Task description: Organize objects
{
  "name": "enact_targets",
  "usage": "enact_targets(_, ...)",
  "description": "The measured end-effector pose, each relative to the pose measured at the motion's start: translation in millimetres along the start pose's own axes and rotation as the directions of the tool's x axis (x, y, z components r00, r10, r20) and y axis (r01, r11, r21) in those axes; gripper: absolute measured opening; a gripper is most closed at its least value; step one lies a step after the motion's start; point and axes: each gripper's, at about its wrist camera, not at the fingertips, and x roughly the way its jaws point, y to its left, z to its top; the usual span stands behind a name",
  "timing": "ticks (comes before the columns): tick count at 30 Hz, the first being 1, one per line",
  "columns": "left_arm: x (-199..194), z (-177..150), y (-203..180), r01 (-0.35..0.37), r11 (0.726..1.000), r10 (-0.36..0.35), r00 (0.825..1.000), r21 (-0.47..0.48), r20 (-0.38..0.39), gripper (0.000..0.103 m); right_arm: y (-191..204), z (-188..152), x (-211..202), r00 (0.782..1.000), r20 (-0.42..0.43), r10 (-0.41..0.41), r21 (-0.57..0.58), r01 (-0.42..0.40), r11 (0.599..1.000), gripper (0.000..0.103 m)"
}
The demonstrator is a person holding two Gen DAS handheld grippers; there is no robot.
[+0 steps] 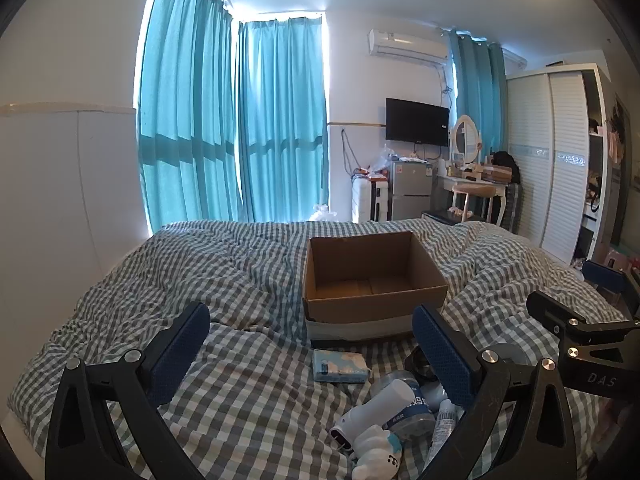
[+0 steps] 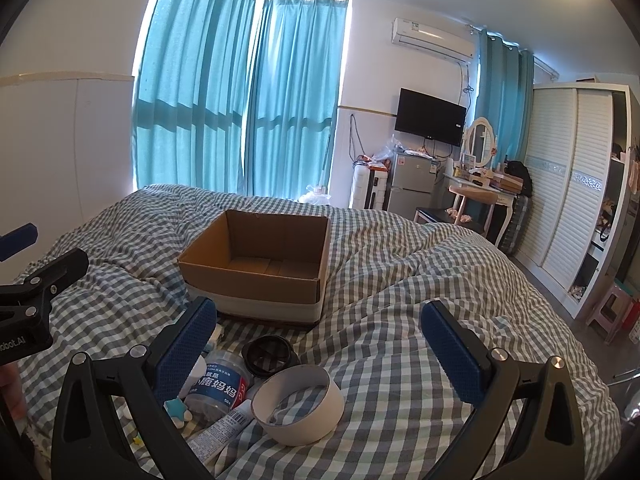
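An open, empty cardboard box point(image 1: 374, 280) sits on the checked bed cover; it also shows in the right wrist view point(image 2: 260, 268). In front of it lie a blue tissue pack point(image 1: 339, 366), a clear jar with a blue label point(image 2: 218, 384), a white bottle point(image 1: 376, 406), a white tube point(image 2: 220, 432), a black round lid point(image 2: 269, 356), a white tape roll point(image 2: 298, 408) and a small white toy point(image 1: 376, 454). My left gripper point(image 1: 312, 344) is open above the cover, near the pile. My right gripper point(image 2: 320, 336) is open above the tape roll.
The checked bed cover point(image 1: 160, 280) is rumpled, with a raised fold at the right point(image 2: 460, 264). Beyond the bed stand teal curtains point(image 1: 232, 120), a small fridge point(image 1: 410, 188), a dressing table point(image 1: 476, 184) and a white wardrobe point(image 2: 572, 184).
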Motion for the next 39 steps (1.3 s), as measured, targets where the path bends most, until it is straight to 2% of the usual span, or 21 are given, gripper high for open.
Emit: enact_targets(39,-3.0,-3.4,3.3,0.008,1.000,-0.008,1.000,-0.018,0.010,0.103,5.5,-2.3,1.8,1.000,-0.017,0.007,-0.022,-0.008,1.000,0.103)
